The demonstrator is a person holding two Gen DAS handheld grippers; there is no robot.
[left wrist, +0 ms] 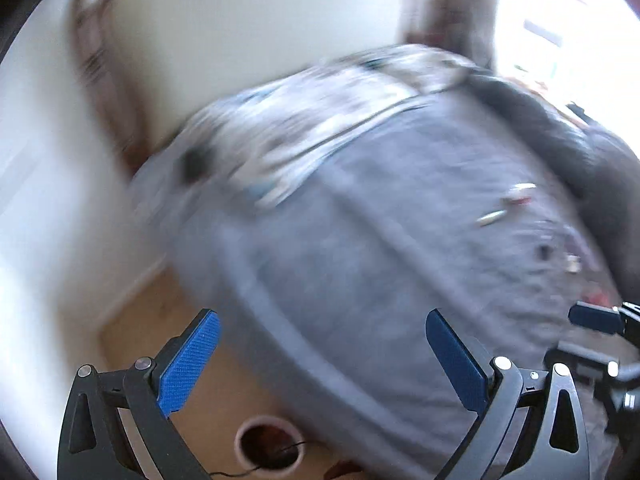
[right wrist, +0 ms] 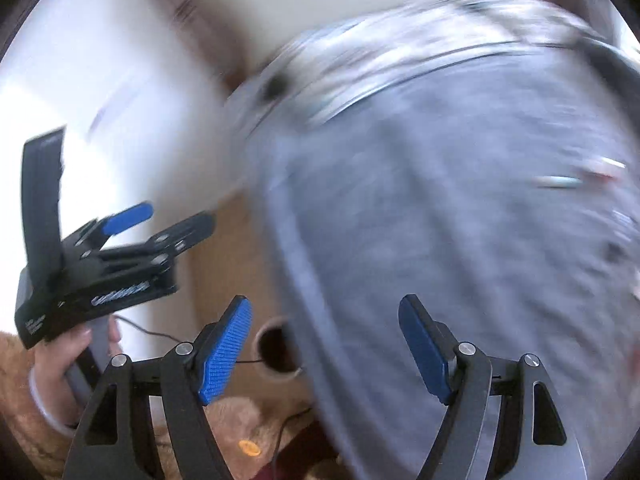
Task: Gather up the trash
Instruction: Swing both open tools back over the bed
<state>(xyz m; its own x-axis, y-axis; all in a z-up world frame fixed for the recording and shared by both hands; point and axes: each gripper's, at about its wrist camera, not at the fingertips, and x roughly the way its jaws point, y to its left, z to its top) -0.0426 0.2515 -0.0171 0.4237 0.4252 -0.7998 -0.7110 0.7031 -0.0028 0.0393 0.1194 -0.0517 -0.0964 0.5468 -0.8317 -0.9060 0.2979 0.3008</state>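
One grey-covered bed (left wrist: 400, 240) fills the blurred room. Two black, blue-padded grippers, left gripper (left wrist: 320, 360) and right gripper (right wrist: 326, 350), gape empty above its near edge. Two small pale wrappers (left wrist: 508, 204) lie far off, toward its right edge.

Left hand-held gripper (left wrist: 322, 354): two black, ribbed finger arms are carrying bright blue pads with a fine woven texture, each joined by round silver screws. Right hand-held gripper (right wrist: 324, 348): the same build is showing, with black arms, blue textured pads and silver pivot screws. In the right wrist view the left hand-held gripper is appearing from the side as a black boxy body with small white lettering and a tall black upright strap. The person's hand (right wrist: 66, 354) is wearing a pale bangle (right wrist: 44, 404) and a fuzzy tan sleeve (right wrist: 16, 384).
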